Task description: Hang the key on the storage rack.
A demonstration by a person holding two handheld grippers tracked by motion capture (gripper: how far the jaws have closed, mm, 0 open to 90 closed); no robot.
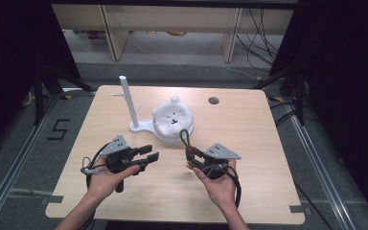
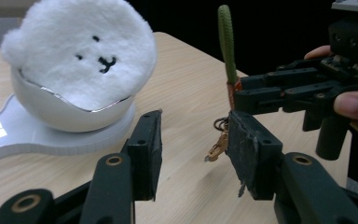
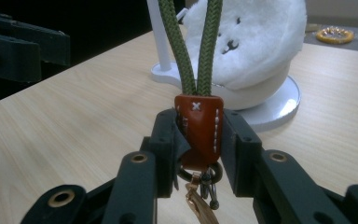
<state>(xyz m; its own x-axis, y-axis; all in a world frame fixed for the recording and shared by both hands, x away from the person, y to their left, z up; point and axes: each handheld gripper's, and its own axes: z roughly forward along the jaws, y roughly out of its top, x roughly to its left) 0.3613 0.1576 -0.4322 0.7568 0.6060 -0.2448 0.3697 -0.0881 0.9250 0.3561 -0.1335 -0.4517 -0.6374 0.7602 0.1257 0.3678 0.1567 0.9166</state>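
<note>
Tongs on the right (image 3: 198, 140) are clamped on the brown stitched leather tab (image 3: 199, 128) of a keychain, whose olive-green cord loop (image 3: 193, 46) stands upright above the jaws while its brass clasp and small dark rings (image 3: 200, 193) dangle below them. In the high view the right tongs (image 1: 191, 158) hold this keychain over the light wooden table (image 1: 249, 139), just in front of the white round stand base (image 1: 165, 132) that carries a fluffy white plush with a stitched face (image 1: 172, 114) and a tall white post with side pegs (image 1: 126, 98).

Left tongs (image 2: 193, 154) are about half open with nothing between the pads; the left gripper view shows them pointed toward the hanging clasp (image 2: 216, 144), close to it but apart. In the high view the left tongs (image 1: 148, 155) sit to the left of the keychain, with bare table between.

Judging from this, the step in hand looks like a two-handed move: one side steadies the keychain by its tab while the other comes in for the lower hardware or the cord. The likely goal is hanging the loop on the pegged post, though that is a guess. The next move calls for bringing the left pads squarely around the clasp or ring without knocking it aside, since it swings freely.
</note>
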